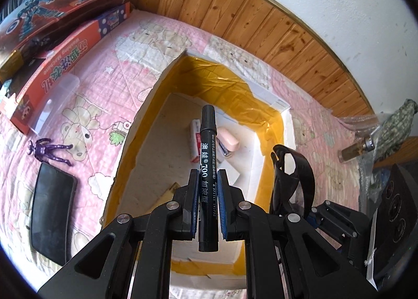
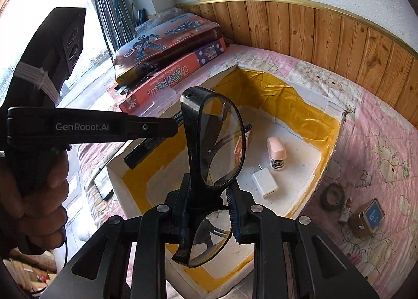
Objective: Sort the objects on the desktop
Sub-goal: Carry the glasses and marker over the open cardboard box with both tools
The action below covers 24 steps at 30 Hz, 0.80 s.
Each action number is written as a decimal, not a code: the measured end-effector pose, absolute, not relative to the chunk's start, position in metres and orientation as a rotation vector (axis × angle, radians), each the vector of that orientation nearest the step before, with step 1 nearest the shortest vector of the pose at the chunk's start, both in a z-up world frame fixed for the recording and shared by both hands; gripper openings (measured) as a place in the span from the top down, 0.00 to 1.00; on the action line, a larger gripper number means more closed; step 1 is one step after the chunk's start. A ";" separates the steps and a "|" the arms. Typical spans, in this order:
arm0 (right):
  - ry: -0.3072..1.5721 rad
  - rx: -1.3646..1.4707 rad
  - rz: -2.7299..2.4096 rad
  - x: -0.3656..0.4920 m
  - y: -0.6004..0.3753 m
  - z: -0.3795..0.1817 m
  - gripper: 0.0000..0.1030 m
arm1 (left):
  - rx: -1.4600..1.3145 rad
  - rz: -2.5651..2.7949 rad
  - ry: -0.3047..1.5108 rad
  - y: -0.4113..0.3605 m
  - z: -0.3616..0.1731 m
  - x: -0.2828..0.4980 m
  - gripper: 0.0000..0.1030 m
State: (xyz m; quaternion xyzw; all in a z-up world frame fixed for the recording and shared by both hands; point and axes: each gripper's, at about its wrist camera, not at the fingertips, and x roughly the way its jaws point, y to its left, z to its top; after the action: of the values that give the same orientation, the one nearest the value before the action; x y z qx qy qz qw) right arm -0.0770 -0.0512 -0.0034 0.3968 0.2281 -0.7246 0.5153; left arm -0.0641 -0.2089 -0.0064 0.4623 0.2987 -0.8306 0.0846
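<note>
The black marker (image 1: 207,168) is clamped in the left tool (image 1: 207,181) above the white box (image 1: 287,126); the right tool (image 2: 209,194) grips the glasses (image 2: 219,142), probably by the bridge. Next, lower and release both inside.

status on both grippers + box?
Left gripper shut on black marker pen, above white foam box. Right gripper shut on black-framed glasses, above same box. Nothing blocking.

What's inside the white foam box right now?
Inside the foam box: a pink stapler, white charger and small red-and-white box. The held marker and glasses hide part of the floor.
</note>
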 end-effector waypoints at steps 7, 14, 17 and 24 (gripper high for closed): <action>0.654 0.999 -1.683 -0.078 -0.062 -0.026 0.74 | 1.515 -2.424 0.781 -0.217 -0.027 -0.091 0.88; 0.721 1.084 -1.626 -0.079 -0.074 -0.042 0.74 | 1.625 -2.387 0.629 -0.216 -0.041 -0.115 0.88; 0.755 1.129 -1.615 -0.081 -0.078 -0.049 0.74 | 1.661 -2.373 0.558 -0.213 -0.047 -0.123 0.88; 0.814 1.202 -1.604 -0.085 -0.086 -0.065 0.74 | 1.730 -2.346 0.454 -0.206 -0.062 -0.134 0.88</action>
State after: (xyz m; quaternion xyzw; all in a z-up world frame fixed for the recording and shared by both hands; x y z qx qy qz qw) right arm -0.0851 -0.0860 -0.0648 0.4904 0.3320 -0.6546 0.4699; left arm -0.1341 -0.2059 -0.0618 0.5837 0.1533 -0.7916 0.0959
